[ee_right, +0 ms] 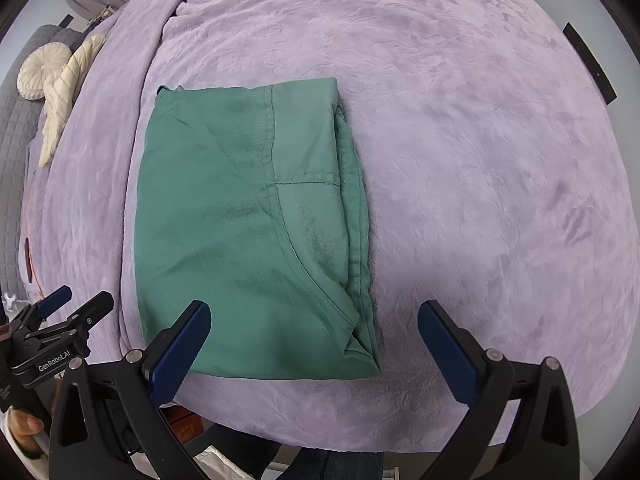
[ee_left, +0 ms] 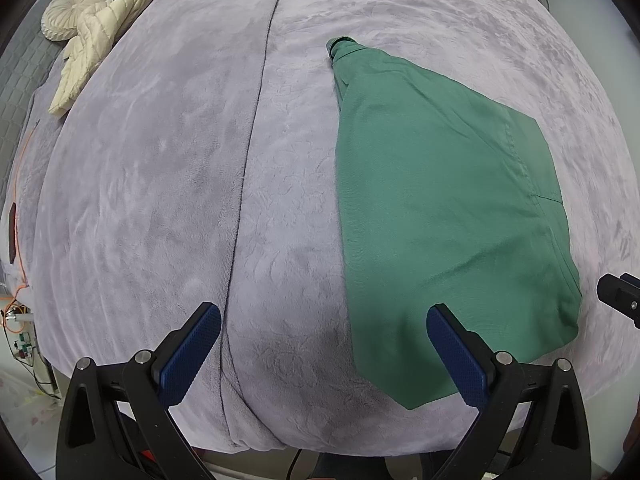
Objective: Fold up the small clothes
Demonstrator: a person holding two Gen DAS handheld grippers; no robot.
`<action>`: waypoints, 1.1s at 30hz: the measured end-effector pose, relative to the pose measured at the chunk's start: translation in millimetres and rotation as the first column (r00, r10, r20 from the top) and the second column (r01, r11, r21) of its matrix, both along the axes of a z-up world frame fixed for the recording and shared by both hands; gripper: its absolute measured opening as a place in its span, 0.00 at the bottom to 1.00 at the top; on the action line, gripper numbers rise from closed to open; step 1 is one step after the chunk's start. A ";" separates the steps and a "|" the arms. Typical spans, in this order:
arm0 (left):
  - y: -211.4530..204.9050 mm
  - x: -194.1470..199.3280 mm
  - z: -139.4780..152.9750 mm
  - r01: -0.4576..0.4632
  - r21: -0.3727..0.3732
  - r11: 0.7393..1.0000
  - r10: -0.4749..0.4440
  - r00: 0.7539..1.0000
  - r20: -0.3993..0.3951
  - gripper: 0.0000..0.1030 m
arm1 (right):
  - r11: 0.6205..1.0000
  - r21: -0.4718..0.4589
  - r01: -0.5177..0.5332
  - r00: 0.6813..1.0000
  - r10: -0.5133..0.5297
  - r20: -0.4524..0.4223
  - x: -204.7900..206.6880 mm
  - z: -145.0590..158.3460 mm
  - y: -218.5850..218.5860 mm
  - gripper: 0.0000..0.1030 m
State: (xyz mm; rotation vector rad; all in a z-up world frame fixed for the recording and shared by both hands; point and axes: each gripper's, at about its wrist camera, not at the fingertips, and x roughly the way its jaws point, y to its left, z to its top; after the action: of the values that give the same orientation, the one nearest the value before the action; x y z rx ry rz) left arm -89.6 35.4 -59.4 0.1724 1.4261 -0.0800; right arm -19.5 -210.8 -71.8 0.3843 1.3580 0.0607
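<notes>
A green garment (ee_right: 248,224) lies folded into a rectangle on the lilac blanket (ee_right: 480,200); its stacked layer edges run down its right side. In the left wrist view the garment (ee_left: 440,208) sits right of centre, with a bunched end at the far top. My left gripper (ee_left: 324,316) is open and empty above the bed's near edge, its right finger (ee_left: 456,352) over the garment's near left corner. My right gripper (ee_right: 314,314) is open and empty, straddling the garment's near right corner. The left gripper also shows at the lower left of the right wrist view (ee_right: 76,304).
A cream quilted jacket (ee_left: 104,28) and a round cream cushion (ee_left: 68,12) lie at the far left on a grey quilted cover (ee_left: 20,80). A long blanket fold (ee_left: 248,160) runs front to back. The bed's near edge (ee_right: 360,436) is just under the grippers.
</notes>
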 end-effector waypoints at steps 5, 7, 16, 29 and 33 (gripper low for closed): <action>0.0 -0.4 0.0 -0.001 0.001 1.000 0.001 1.000 0.000 1.00 | 1.000 -0.002 0.004 1.000 -0.004 0.002 -1.9 1.0 -0.5 1.00; -0.8 -1.0 0.2 -0.002 0.003 1.000 0.002 1.000 0.000 1.00 | 1.000 -0.002 0.005 1.000 -0.005 0.002 -2.5 1.5 -0.2 1.00; -2.4 -1.6 1.3 -0.001 0.006 1.000 0.001 1.000 0.005 1.00 | 1.000 -0.018 0.002 1.000 -0.001 0.013 -0.9 5.2 3.3 1.00; -13.3 7.6 34.9 0.001 -0.007 1.000 0.000 0.995 0.103 1.00 | 0.998 -0.066 0.001 0.996 0.005 0.094 4.2 38.2 16.9 1.00; -21.0 10.0 49.9 0.004 -0.023 1.000 0.000 0.991 0.131 1.00 | 0.996 -0.094 0.005 0.991 0.008 0.136 7.4 56.7 22.7 1.00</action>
State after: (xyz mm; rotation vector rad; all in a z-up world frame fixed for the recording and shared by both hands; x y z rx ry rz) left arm -79.6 14.4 -9.5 0.1572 1.2933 -0.0852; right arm -12.0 -188.1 -15.1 0.2945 1.2213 0.0239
